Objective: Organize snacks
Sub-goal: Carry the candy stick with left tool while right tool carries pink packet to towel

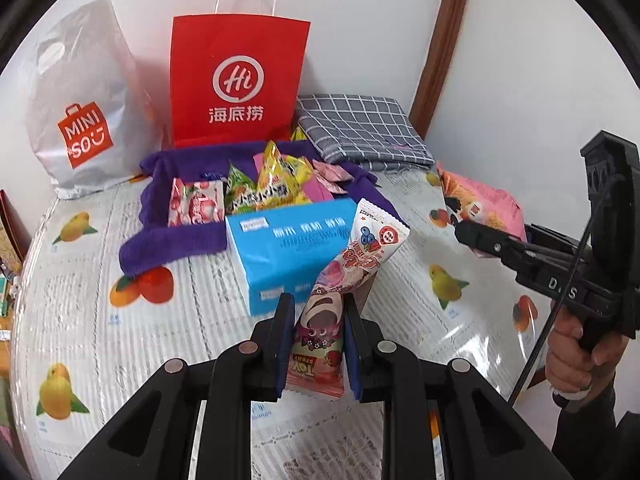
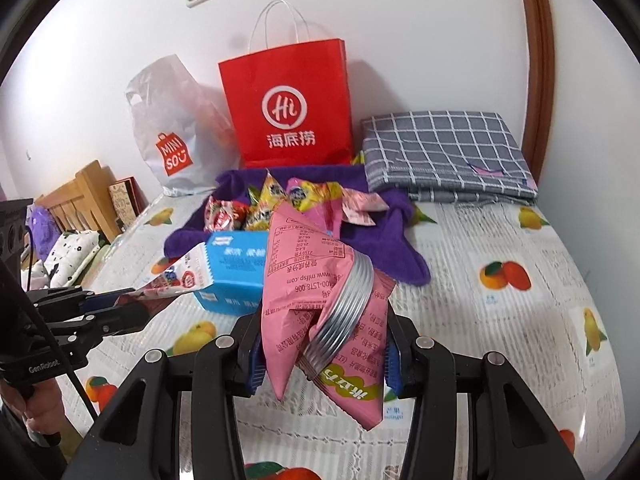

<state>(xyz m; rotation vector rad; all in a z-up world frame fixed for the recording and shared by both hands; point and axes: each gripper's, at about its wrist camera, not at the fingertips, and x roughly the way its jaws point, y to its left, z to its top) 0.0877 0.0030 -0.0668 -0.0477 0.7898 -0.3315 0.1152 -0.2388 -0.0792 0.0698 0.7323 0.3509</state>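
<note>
My left gripper (image 1: 318, 344) pinches a slim pink-and-white snack packet (image 1: 340, 292) by its lower end; it slants up to the right above the table. My right gripper (image 2: 324, 356) clamps a crumpled pink snack bag (image 2: 316, 280) with a silver band, printed back facing me. More snacks (image 1: 256, 190), red, green and yellow packets, lie heaped on a purple towel (image 1: 168, 244) behind a blue box (image 1: 288, 248).

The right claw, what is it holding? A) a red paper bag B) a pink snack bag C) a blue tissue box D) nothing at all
B: in the right wrist view the right claw is pinched shut on the pink snack bag, lifted above the blue tissue box behind it.
</note>
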